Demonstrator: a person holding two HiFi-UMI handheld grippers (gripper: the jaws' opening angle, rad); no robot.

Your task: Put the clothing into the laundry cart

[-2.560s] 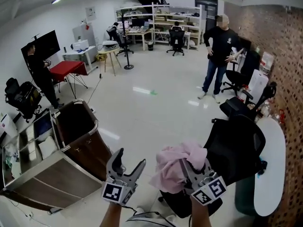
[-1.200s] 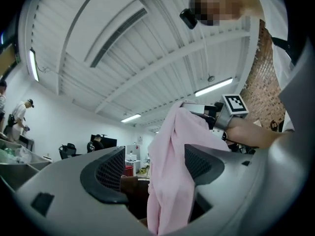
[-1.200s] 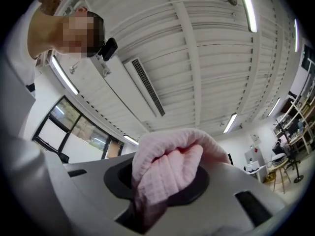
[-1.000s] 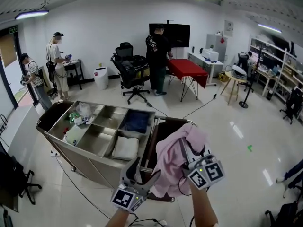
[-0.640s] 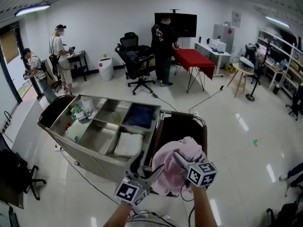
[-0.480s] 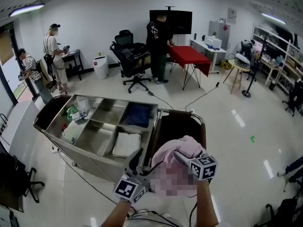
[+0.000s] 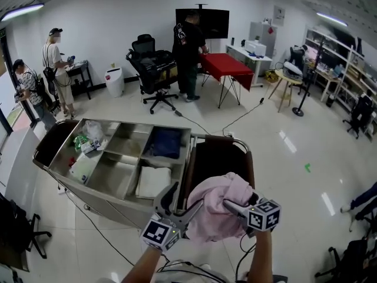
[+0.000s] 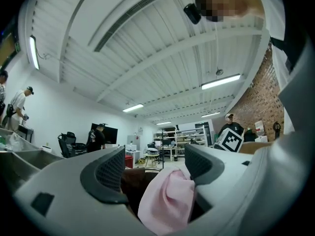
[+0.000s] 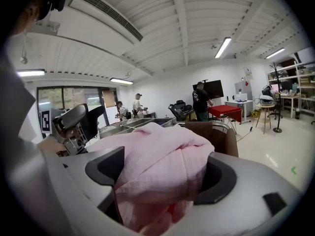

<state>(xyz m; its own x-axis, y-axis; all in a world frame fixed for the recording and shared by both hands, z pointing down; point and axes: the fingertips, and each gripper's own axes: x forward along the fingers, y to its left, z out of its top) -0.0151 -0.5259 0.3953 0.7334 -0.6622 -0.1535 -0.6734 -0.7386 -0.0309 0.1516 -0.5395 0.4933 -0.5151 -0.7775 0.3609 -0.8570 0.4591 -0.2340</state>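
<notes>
Head view: the pink garment (image 7: 219,208) hides the cart's (image 7: 189,158) near bag (image 7: 218,158) rim. The right gripper (image 7: 233,209), jaws just opened, loosely flanks it. The left gripper (image 7: 181,198) gapes beside it. Open floor (image 7: 294,175) lies to the right.

left gripper (image 7: 181,198): jaws spread, nothing pinched | right gripper (image 7: 234,207): just beside it, jaws wide apart, pink cloth (image 7: 213,208) loose between | both forearms (image 7: 260,258) extended forward

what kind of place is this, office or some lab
Probably a robotics or tech lab: open shelving racks loaded with gear, a big dark screen, office chairs, and a steel laundry cart standing mid-floor.
</notes>
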